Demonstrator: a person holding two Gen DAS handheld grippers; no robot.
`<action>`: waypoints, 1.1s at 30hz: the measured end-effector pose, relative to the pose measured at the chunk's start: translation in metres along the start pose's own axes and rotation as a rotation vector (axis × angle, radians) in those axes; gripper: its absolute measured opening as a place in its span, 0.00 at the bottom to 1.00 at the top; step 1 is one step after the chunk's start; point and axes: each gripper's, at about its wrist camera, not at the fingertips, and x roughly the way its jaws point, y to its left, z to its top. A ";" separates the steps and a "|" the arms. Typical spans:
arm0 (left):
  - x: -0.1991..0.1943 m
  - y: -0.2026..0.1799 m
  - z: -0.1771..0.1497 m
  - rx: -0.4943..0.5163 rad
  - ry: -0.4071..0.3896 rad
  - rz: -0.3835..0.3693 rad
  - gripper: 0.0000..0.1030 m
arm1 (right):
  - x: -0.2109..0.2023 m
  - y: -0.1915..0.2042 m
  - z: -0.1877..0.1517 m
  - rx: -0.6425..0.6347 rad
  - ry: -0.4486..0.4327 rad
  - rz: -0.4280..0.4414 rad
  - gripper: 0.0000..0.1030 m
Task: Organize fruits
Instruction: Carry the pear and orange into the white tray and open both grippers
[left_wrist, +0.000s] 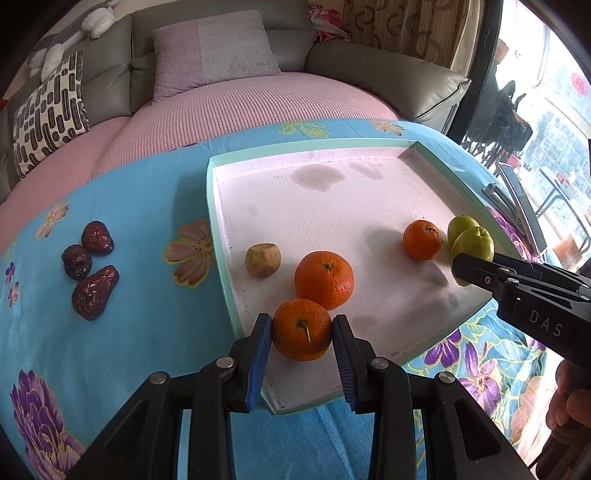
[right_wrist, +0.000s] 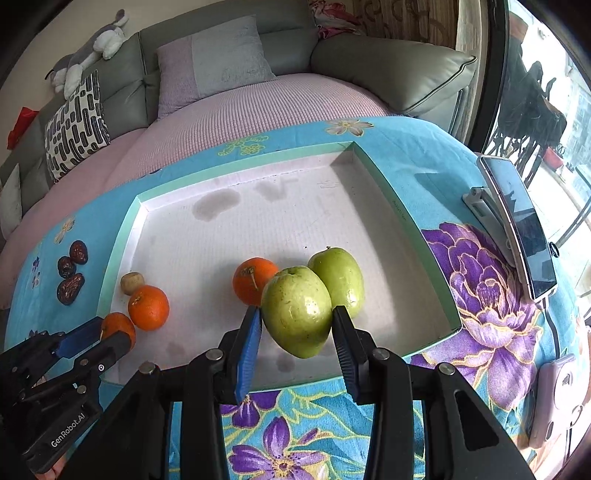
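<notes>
My left gripper (left_wrist: 302, 328) clenches an orange (left_wrist: 301, 329) inside the tray (left_wrist: 221, 236); my right gripper (right_wrist: 297, 323) clenches a green fruit (right_wrist: 297, 315) there.

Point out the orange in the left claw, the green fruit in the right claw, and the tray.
held orange (left_wrist: 301, 330), left wrist view, front skin by the stem
held green fruit (right_wrist: 297, 312), right wrist view, middle of its face
tray (left_wrist: 218, 236), left wrist view, left green rim

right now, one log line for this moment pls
left gripper: shut on orange | right gripper: shut on green fruit | tray: both over it
</notes>
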 end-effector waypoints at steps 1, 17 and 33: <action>0.001 0.000 0.000 0.001 0.003 0.001 0.35 | 0.001 0.001 0.000 -0.003 0.005 0.005 0.40; 0.004 -0.002 -0.001 0.013 0.013 0.007 0.36 | 0.010 0.008 -0.001 -0.026 0.031 0.026 0.40; -0.026 0.011 0.001 -0.014 -0.032 0.007 0.59 | 0.005 0.014 0.001 -0.056 0.027 0.036 0.49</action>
